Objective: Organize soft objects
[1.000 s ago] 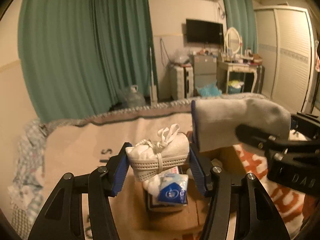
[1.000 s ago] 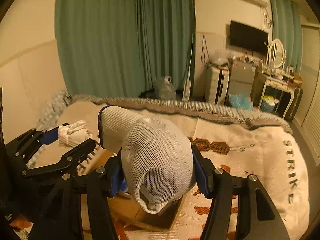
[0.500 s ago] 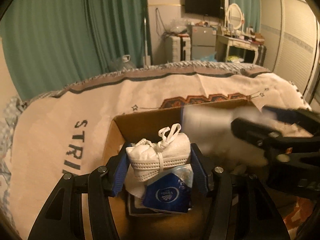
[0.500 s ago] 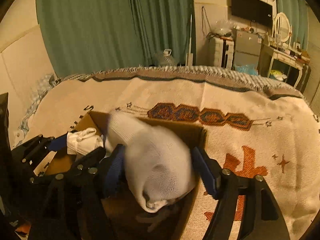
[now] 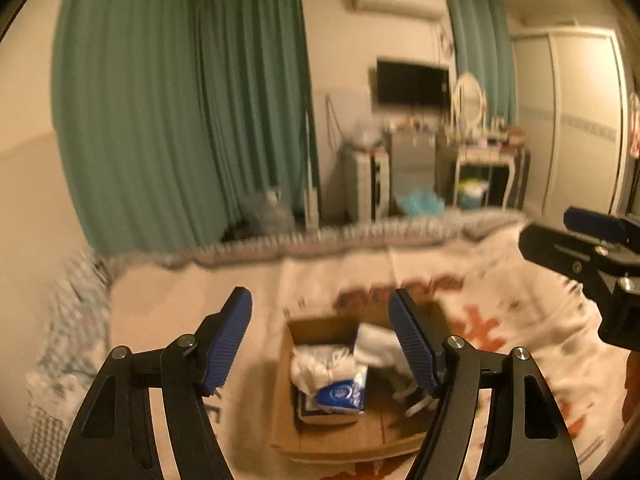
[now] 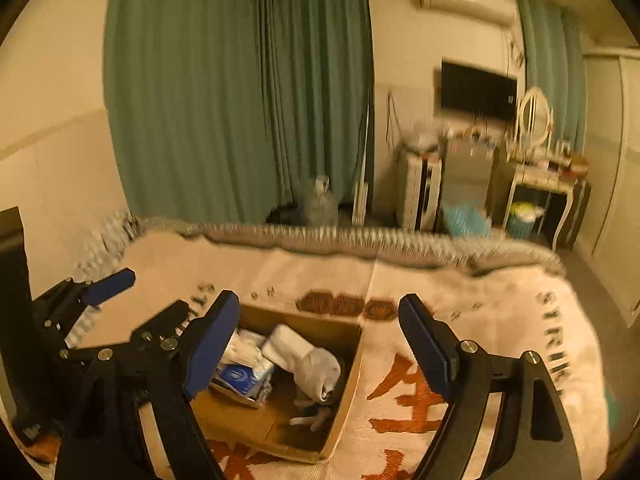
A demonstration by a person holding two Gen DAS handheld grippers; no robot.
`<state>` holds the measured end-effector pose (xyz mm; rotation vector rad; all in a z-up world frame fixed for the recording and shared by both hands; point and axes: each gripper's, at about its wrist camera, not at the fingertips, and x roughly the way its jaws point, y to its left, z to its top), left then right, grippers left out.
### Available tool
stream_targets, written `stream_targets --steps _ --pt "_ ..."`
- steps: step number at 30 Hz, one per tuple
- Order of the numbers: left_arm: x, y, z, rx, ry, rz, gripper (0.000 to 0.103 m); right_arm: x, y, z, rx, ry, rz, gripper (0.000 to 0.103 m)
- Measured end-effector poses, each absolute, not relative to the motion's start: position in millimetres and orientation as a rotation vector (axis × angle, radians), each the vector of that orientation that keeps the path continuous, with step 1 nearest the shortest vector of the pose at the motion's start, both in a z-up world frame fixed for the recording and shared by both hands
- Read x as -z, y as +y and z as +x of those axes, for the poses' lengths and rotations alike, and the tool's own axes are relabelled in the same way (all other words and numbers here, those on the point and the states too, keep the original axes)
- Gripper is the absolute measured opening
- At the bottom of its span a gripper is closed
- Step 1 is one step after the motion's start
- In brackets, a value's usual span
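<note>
An open cardboard box (image 5: pixel 316 326) (image 6: pixel 352 364) rests on the bed. Inside lie a grey-white sock (image 6: pixel 308 356) (image 5: pixel 376 346), a white tied cloth bundle (image 5: pixel 320 364) (image 6: pixel 240 348) and a blue tissue pack (image 5: pixel 340 394) (image 6: pixel 240 376). My left gripper (image 5: pixel 324 340) hovers above the box, its jaws opening with nothing between the pads. My right gripper (image 6: pixel 320 340) also hangs over the box, jaws opening and empty. Each gripper shows in the other's view: the right gripper (image 5: pixel 576 236) at the right edge, the left gripper (image 6: pixel 148 300) at the lower left.
The box sits on a cream blanket (image 6: pixel 460 320) with orange and dark print. Beyond the bed's far edge are green curtains (image 6: pixel 240 100), a plastic bottle (image 6: pixel 320 204), white drawers (image 6: pixel 420 184) and a dressing table (image 6: pixel 540 176). A wardrobe (image 5: pixel 580 120) stands at right.
Both grippers opened and rose away from the box. The left one let go of the white bundle and the right one let go of the sock; both now lie in the box.
</note>
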<state>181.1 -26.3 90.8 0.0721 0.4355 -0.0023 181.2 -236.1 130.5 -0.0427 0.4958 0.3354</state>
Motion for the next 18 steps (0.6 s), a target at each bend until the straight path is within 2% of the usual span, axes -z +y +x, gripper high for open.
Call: stream_targets --steps 1,2,3,7,9,10,14,18 --pt "-105.2 -24.2 167.9 0.003 0.401 0.067 0.073 -144.1 -238.8 166.7 -0.334 0.468 -0.046 0.085" --pt "-116.7 -22.2 155.4 0.000 0.370 0.064 0.081 -156.9 -240.5 151.7 -0.331 0.439 -0.054 0.086" --pt "-131.3 -19.6 137.2 -0.010 0.323 0.058 0.083 -166.8 -242.5 138.7 -0.327 0.414 -0.061 0.087" --pt "-165.0 -16.5 88.3 -0.017 0.201 0.046 0.083 -200.3 -253.9 83.6 -0.333 0.338 -0.055 0.093" --pt "-176.1 -12.8 61.1 -0.028 0.138 0.030 0.094 -208.8 -258.5 58.8 -0.331 0.307 -0.057 0.098" --pt "-178.5 -11.8 52.0 -0.035 0.113 0.023 0.096 -211.1 -260.7 48.4 -0.331 0.295 -0.056 0.103" --pt "-179.0 -6.8 21.6 -0.056 0.053 0.010 0.097 -212.0 -267.3 17.2 -0.345 0.262 -0.028 0.103" --pt "-162.0 -3.2 11.1 -0.074 0.080 0.001 0.097 -198.9 -273.8 -1.4 -0.327 0.253 -0.002 0.103"
